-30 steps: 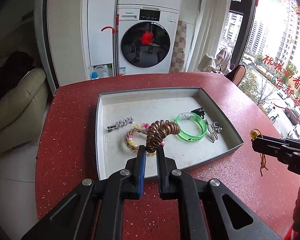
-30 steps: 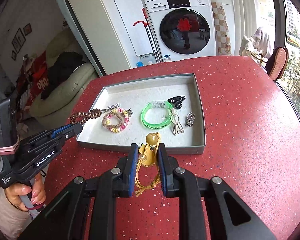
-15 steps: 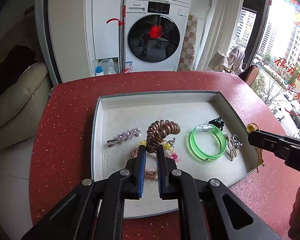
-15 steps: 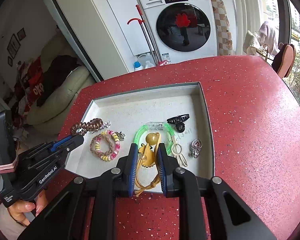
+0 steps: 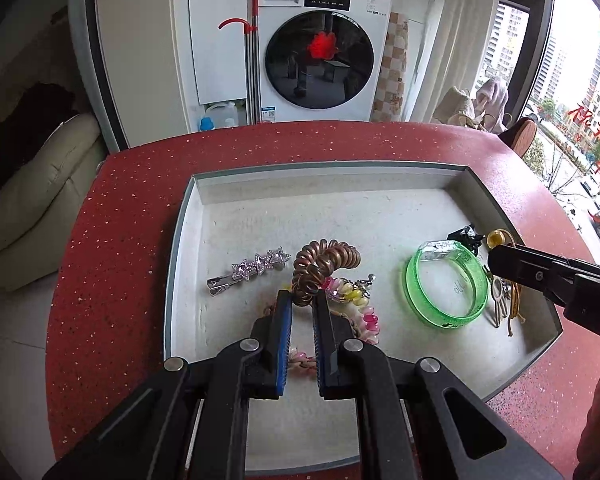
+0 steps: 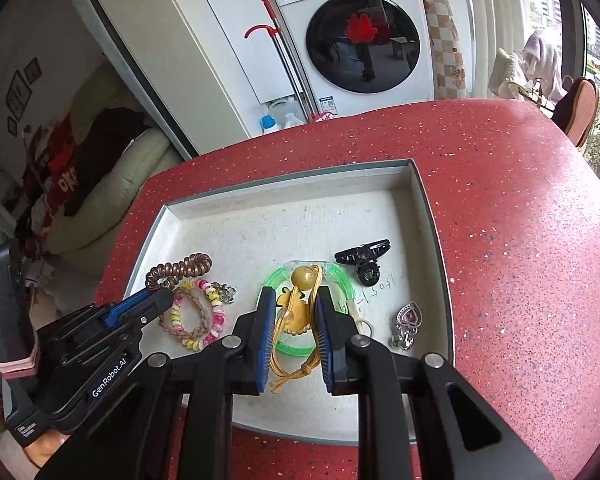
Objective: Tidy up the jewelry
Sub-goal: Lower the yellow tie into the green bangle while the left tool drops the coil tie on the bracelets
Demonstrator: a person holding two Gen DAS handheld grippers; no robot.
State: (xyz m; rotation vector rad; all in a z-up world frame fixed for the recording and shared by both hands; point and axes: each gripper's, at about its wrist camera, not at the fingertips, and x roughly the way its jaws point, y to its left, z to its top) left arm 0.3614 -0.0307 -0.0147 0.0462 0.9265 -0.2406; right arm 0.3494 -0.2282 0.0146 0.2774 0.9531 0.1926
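A grey tray (image 5: 328, 172) (image 6: 428, 208) sits on the red table. My left gripper (image 5: 302, 300) is shut on a brown spiral hair tie (image 5: 324, 264) and holds it over the tray's left part; it also shows in the right wrist view (image 6: 180, 270). My right gripper (image 6: 294, 300) is shut on a yellow charm hair tie (image 6: 296, 304) over the green bangle (image 5: 444, 284) (image 6: 284, 276). In the tray lie a star hair clip (image 5: 252, 270), a beaded bracelet (image 6: 196, 316), a black claw clip (image 6: 364, 260) and a heart pendant (image 6: 406, 320).
The red speckled table (image 6: 520, 240) surrounds the tray. A washing machine (image 5: 320, 52) and a cream sofa (image 5: 32, 192) stand beyond the table's far edge. A chair (image 6: 578, 108) is at the far right.
Both grippers have moved forward from the tray's near edge to over its inside, each still holding its hair tie.
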